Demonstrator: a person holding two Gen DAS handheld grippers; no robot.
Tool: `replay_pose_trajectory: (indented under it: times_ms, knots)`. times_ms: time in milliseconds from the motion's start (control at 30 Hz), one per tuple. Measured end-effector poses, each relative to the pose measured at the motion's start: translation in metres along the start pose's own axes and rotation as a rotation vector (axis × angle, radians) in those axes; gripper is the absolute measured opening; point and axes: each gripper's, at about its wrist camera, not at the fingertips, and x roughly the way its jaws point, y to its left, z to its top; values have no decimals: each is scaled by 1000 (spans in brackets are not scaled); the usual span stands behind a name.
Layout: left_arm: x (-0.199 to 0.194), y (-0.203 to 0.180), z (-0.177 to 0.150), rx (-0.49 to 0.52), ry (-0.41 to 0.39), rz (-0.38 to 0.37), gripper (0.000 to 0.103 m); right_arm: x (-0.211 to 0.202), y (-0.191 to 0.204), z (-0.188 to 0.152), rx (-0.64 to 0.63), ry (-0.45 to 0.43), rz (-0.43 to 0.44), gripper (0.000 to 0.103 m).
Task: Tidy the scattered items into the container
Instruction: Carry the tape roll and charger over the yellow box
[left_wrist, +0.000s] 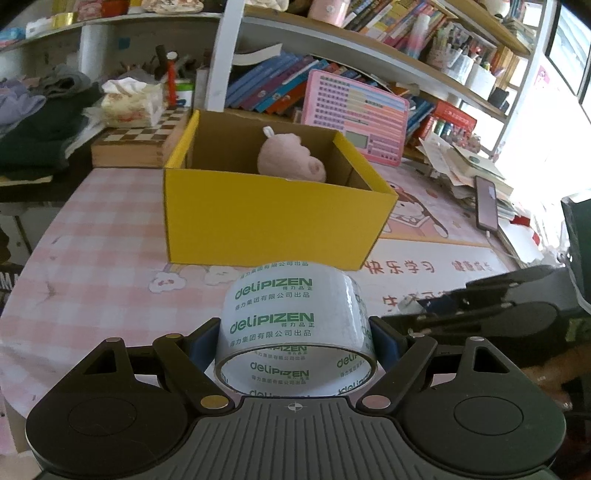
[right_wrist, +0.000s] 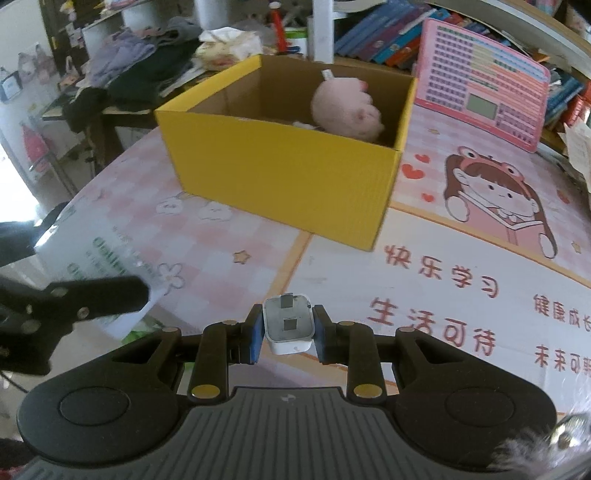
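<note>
Left tongs (left_wrist: 295, 345): wide, clamped on tape roll (left_wrist: 295, 328); slick sides, may slip. Right tongs (right_wrist: 288, 332): narrow, pinching charger (right_wrist: 288, 326); may clip yellow box (right_wrist: 280, 162) rim.

A: What covers the tabletop (right_wrist: 221, 240)?
B: A pink checked cartoon mat. A yellow box (right_wrist: 288, 166) stands on it at upper centre, a pink toy tablet (right_wrist: 484, 85) at upper right.

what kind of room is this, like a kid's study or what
Probably a child's study desk at home: crowded bookshelves, a cartoon desk mat, and a pink learning tablet behind the yellow box.
</note>
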Motion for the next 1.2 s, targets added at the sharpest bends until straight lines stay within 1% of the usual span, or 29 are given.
replay_pose_trajectory:
  times_ms: [267,600,833,1033,1200]
  knots:
    - [-4,13,1,-32,-19,23,84,-1,18,3,-36,5,30,25]
    - [-12,23,13,-54,-68,45,84,1,26,17,-76,-7,50,25]
    - [-10,22,27,-21,-106,67,84,3,24,29,-96,-26,66,25]
    - [-10,22,47,-13,-161,78,84,-1,19,46,-116,-63,83,25]
    - [-6,22,76,-9,-223,86,84,-10,10,73,-134,-132,88,25]
